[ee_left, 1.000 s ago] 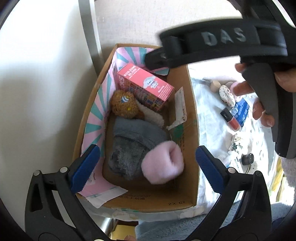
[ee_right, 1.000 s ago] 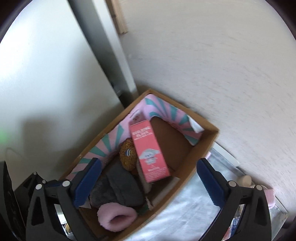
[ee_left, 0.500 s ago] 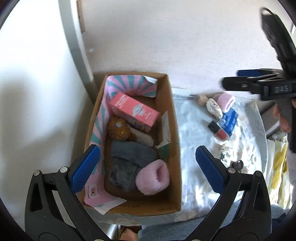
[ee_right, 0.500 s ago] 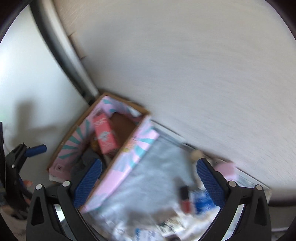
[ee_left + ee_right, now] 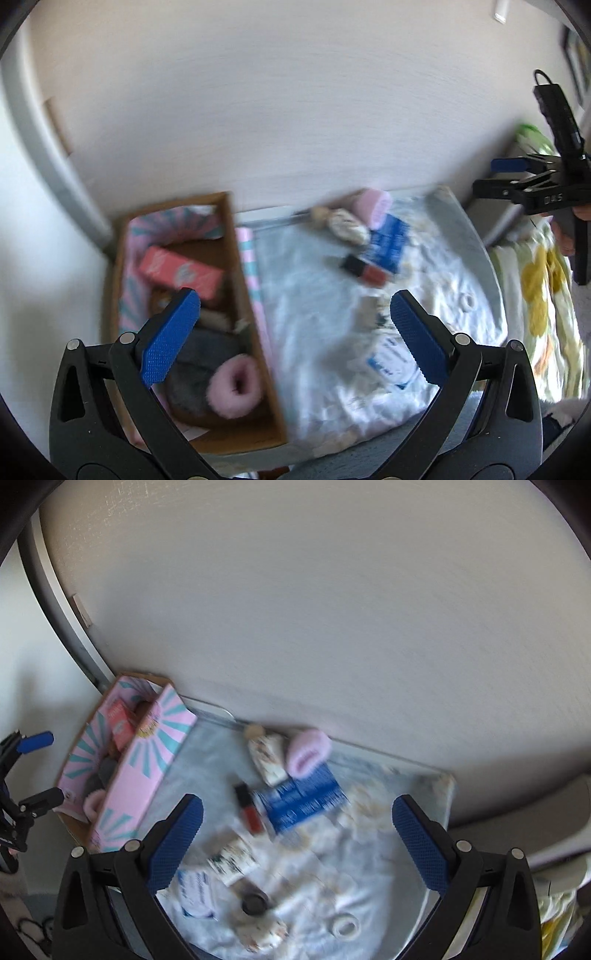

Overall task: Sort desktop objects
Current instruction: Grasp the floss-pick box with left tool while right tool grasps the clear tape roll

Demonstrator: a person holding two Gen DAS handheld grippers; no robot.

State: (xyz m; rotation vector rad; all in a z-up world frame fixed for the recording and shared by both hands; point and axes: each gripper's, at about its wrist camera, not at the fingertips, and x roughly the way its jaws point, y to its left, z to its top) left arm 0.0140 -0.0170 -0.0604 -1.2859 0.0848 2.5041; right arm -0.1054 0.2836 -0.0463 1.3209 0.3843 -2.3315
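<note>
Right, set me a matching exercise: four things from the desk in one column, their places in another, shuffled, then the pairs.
Things:
1. salmon-pink carton
2. red lip gloss tube
3. white tape roll
4. pink fuzzy sock

Places:
A. on the tray, against the wall at the back
B. inside the cardboard box
C. on the tray, just left of the blue packet
D. near the tray's front edge, between the right gripper's open fingers

Pairs: 1-B, 2-C, 3-D, 4-A
</note>
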